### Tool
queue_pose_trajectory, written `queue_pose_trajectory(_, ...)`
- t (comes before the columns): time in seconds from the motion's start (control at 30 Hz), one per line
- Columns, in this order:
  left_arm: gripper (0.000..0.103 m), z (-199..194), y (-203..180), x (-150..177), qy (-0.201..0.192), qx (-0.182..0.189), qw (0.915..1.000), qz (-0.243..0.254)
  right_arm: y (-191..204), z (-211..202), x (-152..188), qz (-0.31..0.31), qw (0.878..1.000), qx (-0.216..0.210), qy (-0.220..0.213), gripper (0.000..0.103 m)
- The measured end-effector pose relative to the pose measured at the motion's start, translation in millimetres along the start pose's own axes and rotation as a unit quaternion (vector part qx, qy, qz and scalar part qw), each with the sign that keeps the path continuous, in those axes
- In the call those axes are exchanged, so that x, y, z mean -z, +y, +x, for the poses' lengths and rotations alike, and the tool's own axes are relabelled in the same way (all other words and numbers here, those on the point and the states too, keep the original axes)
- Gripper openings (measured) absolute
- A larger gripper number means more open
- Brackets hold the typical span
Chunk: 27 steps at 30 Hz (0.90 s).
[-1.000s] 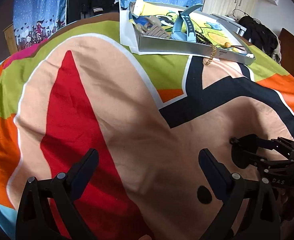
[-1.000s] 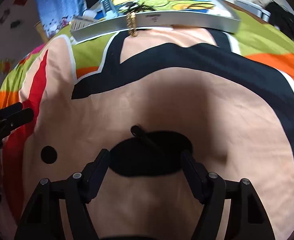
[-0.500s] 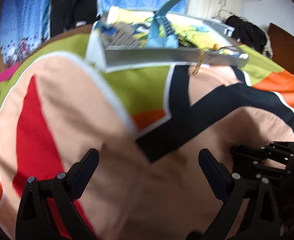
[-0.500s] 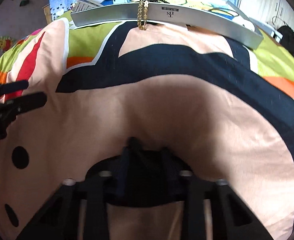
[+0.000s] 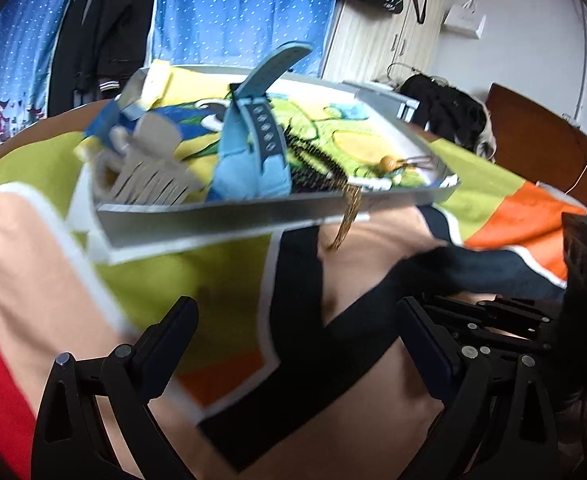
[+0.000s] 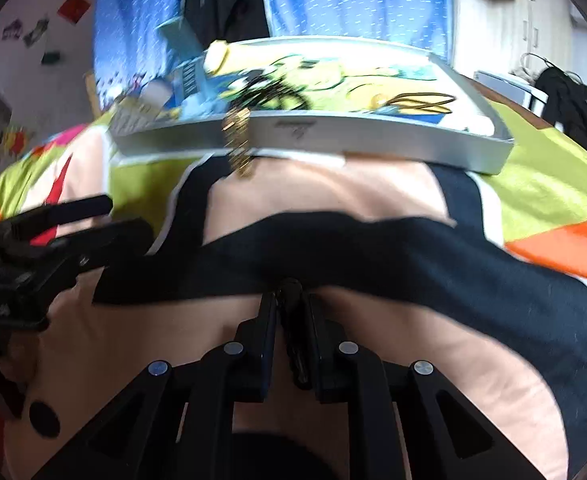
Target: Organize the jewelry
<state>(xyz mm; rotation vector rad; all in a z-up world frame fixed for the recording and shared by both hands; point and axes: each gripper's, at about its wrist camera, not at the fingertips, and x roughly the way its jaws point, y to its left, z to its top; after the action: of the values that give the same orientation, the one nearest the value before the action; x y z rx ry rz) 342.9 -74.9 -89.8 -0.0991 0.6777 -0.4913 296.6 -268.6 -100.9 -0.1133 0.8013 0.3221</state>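
Bedspread (image 6: 373, 200): patterned and soft, with open ground between both of your tools and the tray.

Tray (image 6: 373, 136): grey and shallow, straight ahead of your right gripper (image 6: 289, 320). Its long front wall runs crosswise to your line of approach. The left end is crowded with a comb (image 5: 153, 184) and a blue watch (image 5: 253, 152), and black beads (image 5: 317, 160) lie mid-tray. The right half shows the most bare floor.

Left gripper (image 5: 296, 308): fingers wide apart with nothing between them, standing just to the left of the right one. It appears no nearer the tray.

Right gripper: the jaws have just been closing and now stand narrow, pinching a dark slim piece (image 6: 291, 292). Blur prevents identifying it. Its long axis lies along the fingers, with the tip pointing at the tray.

Gold chain (image 6: 239, 140): draped over the front wall and hanging outside, slightly left of your heading.

Judgement: the held piece belongs in the tray. You need to clear the front wall and the chain; a snag there could drag the chain out. Favour the open right half
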Motion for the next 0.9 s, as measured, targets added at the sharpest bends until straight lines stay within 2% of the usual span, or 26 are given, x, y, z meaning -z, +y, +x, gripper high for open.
queue_pose_trajectory(0.1, 0.086, 12, 2, -9, -0.002, 0.013, 0.9998, -0.016, -19, 3, -11, 0.03, 1.0, 0.001, -0.01, 0.014)
queue_pose_trajectory(0.17, 0.075, 18, 3, -13, -0.003, 0.017, 0.9995, -0.027, -22, 7, -16, 0.045, 0.999, 0.004, -0.014, 0.014)
queue_pose_trajectory(0.33, 0.067, 27, 4, -20, -0.008, 0.016, 0.9991, -0.039, -36, 16, -22, 0.073, 0.997, 0.008, -0.018, 0.014)
queue_pose_trajectory(0.37, 0.06, 27, 4, -21, -0.01, 0.017, 0.9991, -0.038, -40, 16, -21, 0.076, 0.997, 0.007, -0.018, 0.014)
queue_pose_trajectory(0.6, 0.032, 38, -6, -30, -0.003, 0.024, 0.9984, -0.051, -45, 19, -26, 0.094, 0.995, -0.001, -0.027, 0.014)
queue_pose_trajectory(0.67, 0.013, 41, -7, -34, 0.004, 0.016, 0.998, -0.061, -45, 17, -27, 0.098, 0.995, -0.004, -0.03, 0.014)
queue_pose_trajectory(0.73, 0.003, 44, -7, -37, 0.015, 0.014, 0.9968, -0.078, -46, 14, -27, 0.101, 0.994, -0.006, -0.033, 0.014)
queue_pose_trajectory(0.8, 0.003, 41, -8, -38, 0.026, 0.016, 0.9959, -0.086, -47, 11, -28, 0.105, 0.994, -0.008, -0.038, 0.014)
queue_pose_trajectory(0.9, 0.003, 31, -17, -41, 0.039, 0.004, 0.9975, -0.059, -50, 7, -30, 0.114, 0.992, -0.011, -0.045, 0.014)
